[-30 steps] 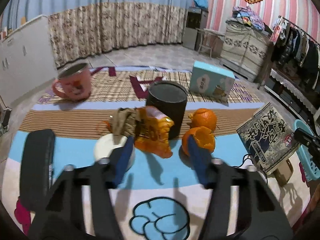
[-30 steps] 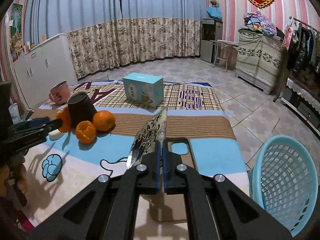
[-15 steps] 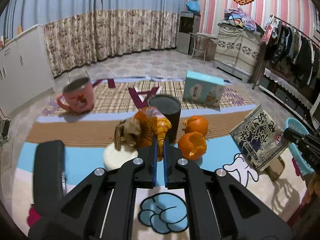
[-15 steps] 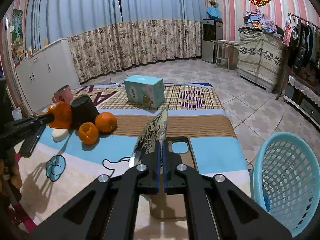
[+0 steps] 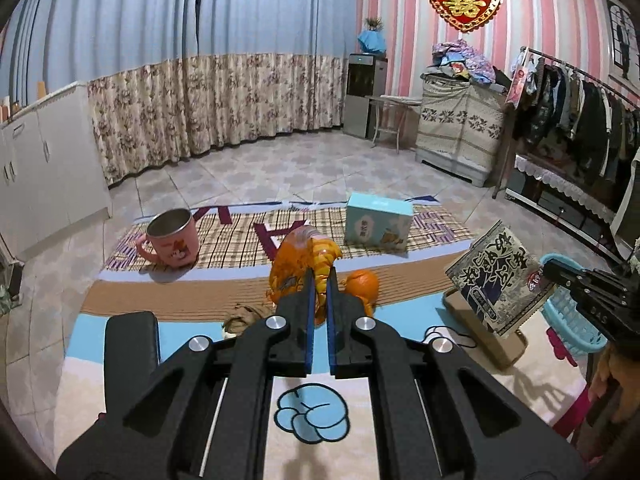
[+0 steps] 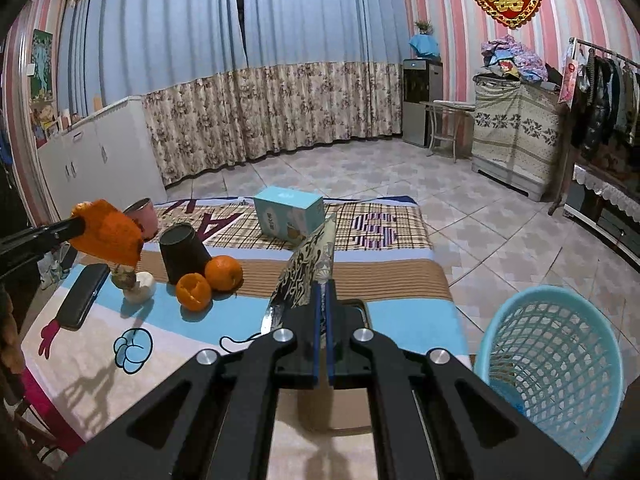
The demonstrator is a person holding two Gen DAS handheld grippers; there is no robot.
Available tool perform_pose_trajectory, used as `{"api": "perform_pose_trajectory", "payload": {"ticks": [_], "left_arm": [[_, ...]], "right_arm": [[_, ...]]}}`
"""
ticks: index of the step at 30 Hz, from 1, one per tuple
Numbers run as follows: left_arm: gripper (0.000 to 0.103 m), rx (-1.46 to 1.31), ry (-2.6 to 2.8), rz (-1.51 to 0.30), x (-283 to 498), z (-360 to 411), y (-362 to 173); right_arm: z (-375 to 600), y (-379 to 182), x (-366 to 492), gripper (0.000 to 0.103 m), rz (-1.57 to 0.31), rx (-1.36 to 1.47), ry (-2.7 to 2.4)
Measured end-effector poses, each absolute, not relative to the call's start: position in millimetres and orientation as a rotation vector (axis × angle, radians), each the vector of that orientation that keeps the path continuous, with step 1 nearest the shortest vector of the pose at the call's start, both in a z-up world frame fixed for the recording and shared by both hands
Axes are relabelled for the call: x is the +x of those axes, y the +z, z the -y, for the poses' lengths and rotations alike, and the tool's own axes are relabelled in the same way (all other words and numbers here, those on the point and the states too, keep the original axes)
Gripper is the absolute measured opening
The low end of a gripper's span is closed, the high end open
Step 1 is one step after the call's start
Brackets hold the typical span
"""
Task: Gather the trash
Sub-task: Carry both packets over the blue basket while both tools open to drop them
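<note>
Wrappers are what both grippers are carrying: the right gripper [image 6: 322,312] is pinching a black-and-white printed packet [image 6: 306,276] by its lower edge, jaws pressed together on it, and the packet is standing up stiffly above the table, beside the blue basket [image 6: 554,364] that is sitting off the table's right end. It is probably light, crinkly foil, so it is likely flexing and slipping if gripped only at a corner; holding it along the seam looks safest. The left gripper [image 5: 319,300] is pinching an orange wrapper [image 5: 302,268] in the same way, lifted clear of the tablecloth [image 5: 192,304] over its left part, well apart from the basket. That wrapper is looking soft and crumpled, so it is probably weighing almost nothing and may be fluttering or sagging while being carried. Between it and the basket the right gripper and its packet are standing in the way, so the packet probably needs dropping first. Lying on the cloth around them are a light blue box [image 6: 289,216], a black cup [image 6: 184,254] turned upside down, a pink mug [image 5: 173,238], a black case [image 6: 82,295], a phone [image 6: 360,308] under the right gripper, two oranges [image 6: 224,273], one of them partly peeled, and a small white dish [image 6: 140,286] with brown scraps on it
</note>
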State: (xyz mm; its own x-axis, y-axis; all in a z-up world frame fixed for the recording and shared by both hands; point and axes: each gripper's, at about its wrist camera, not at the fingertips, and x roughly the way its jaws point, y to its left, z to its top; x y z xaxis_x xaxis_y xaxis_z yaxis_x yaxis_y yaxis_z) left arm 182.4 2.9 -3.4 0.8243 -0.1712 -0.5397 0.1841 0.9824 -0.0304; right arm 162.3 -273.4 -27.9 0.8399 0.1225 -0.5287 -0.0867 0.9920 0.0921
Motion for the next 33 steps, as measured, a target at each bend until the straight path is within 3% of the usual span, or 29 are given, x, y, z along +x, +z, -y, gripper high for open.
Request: {"api": "perform_pose_trajectory", "payload": {"ticks": [33], "left_arm": [[0.003, 0.118, -0.444, -0.563, 149, 184, 10]], "right_arm": [[444, -11, 109, 0.002, -0.554, 0.079, -0.128]]}}
